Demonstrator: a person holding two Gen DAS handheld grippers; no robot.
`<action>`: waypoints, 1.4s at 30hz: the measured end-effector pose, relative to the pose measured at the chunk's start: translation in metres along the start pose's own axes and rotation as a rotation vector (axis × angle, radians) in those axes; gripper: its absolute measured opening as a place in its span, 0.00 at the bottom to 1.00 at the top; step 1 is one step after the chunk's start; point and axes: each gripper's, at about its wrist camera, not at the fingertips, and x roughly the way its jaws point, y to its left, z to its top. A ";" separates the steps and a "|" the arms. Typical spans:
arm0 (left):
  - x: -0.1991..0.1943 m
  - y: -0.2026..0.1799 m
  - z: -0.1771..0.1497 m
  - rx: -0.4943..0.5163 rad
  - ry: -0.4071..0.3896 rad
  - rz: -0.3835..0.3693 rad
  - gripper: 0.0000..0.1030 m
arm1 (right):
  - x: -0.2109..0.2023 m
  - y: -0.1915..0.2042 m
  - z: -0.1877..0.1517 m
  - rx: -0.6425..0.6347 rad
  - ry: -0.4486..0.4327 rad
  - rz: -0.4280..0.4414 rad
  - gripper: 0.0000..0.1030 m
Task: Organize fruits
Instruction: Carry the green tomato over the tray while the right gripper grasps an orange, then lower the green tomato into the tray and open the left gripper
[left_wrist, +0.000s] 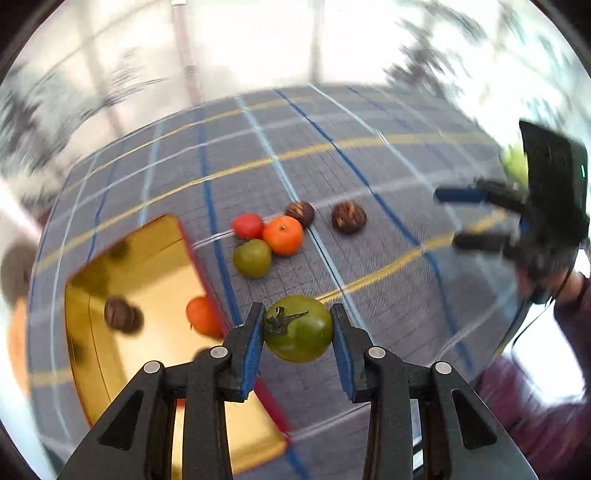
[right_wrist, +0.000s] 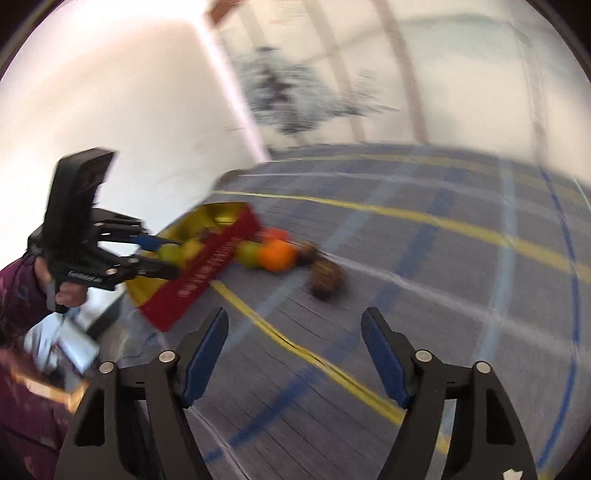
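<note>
My left gripper (left_wrist: 298, 317) is shut on a green tomato (left_wrist: 298, 328) with a dark stem, held above the cloth beside the gold tray (left_wrist: 147, 266). The tray has a red outer wall (right_wrist: 207, 273) and holds a brown fruit (left_wrist: 120, 314) and an orange fruit (left_wrist: 202, 316). On the cloth lie a red tomato (left_wrist: 247, 225), an orange (left_wrist: 283, 235), a green tomato (left_wrist: 252, 257) and two brown fruits (left_wrist: 300, 212) (left_wrist: 349, 217). My right gripper (right_wrist: 295, 325) is open and empty above the cloth; it also shows in the left wrist view (left_wrist: 461, 216).
A grey plaid tablecloth (left_wrist: 369, 177) with blue, white and yellow lines covers the table. The person's hand and purple sleeve (left_wrist: 554, 387) are at the right. Both views are blurred by motion.
</note>
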 end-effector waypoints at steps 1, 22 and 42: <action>-0.003 0.001 -0.001 -0.034 -0.016 -0.001 0.35 | 0.006 0.007 0.008 -0.050 0.005 0.033 0.68; -0.054 0.035 -0.046 -0.214 -0.119 0.124 0.35 | 0.199 0.044 0.070 -0.711 0.608 0.044 0.36; -0.053 0.058 -0.070 -0.296 -0.167 0.227 0.36 | 0.008 -0.034 -0.009 -0.018 0.118 -0.278 0.35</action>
